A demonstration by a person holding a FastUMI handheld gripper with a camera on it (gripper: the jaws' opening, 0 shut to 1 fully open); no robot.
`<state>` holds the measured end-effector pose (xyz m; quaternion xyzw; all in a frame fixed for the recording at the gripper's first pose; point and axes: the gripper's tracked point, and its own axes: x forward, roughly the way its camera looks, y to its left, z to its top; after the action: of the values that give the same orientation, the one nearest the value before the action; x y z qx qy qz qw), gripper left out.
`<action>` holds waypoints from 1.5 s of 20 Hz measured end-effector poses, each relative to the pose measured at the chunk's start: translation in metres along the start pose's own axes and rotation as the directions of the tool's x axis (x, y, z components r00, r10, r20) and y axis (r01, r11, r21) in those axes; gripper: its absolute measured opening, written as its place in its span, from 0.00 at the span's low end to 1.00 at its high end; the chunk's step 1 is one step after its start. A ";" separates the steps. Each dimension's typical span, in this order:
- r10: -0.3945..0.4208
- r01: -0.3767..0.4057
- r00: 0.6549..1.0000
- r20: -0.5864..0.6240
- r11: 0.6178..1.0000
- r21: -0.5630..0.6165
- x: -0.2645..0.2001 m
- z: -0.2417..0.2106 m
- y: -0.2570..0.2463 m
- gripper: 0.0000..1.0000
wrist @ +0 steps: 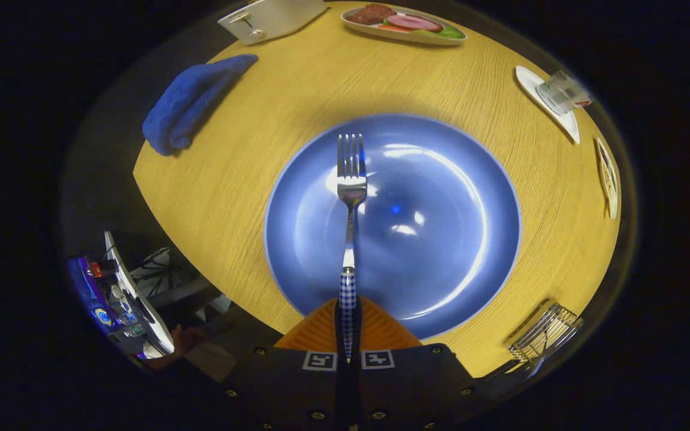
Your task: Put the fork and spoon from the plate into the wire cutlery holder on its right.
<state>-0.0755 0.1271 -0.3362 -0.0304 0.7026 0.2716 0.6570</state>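
Two fingers of my gripper (348,326) are pressed together on the checked handle of the fork (350,197), so I have it clamped between them. The fork points straight ahead from the fingertips, its metal neck and tines reaching out over the blue plate (441,251); I cannot tell whether the tines touch the plate or hang above it. The plate sits just ahead of the fingers on a round wooden table (249,179). To the right of the plate, near my side of the table, I see the wire cutlery holder (545,338), well apart from the fork. Beyond the plate on the left lies a folded blue cloth (192,102). At the far side of the table I see a dish of food (405,25) and a pale boxy object (273,18); off to the right, a small white saucer (551,108) with a glass on it
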 end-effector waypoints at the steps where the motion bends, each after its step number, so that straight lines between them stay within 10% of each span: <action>1: 0.024 -0.024 1.000 0.003 1.000 0.013 -0.002 0.001 0.003 0.01; 9: -0.032 0.029 0.998 -0.049 0.998 -0.059 -0.053 -0.035 -0.037 0.00; 30: 0.045 -0.014 0.992 -0.121 0.969 0.247 -0.137 -0.146 -0.133 0.01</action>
<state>-0.1365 -0.0901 -0.2547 0.0446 0.7710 0.1897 0.6063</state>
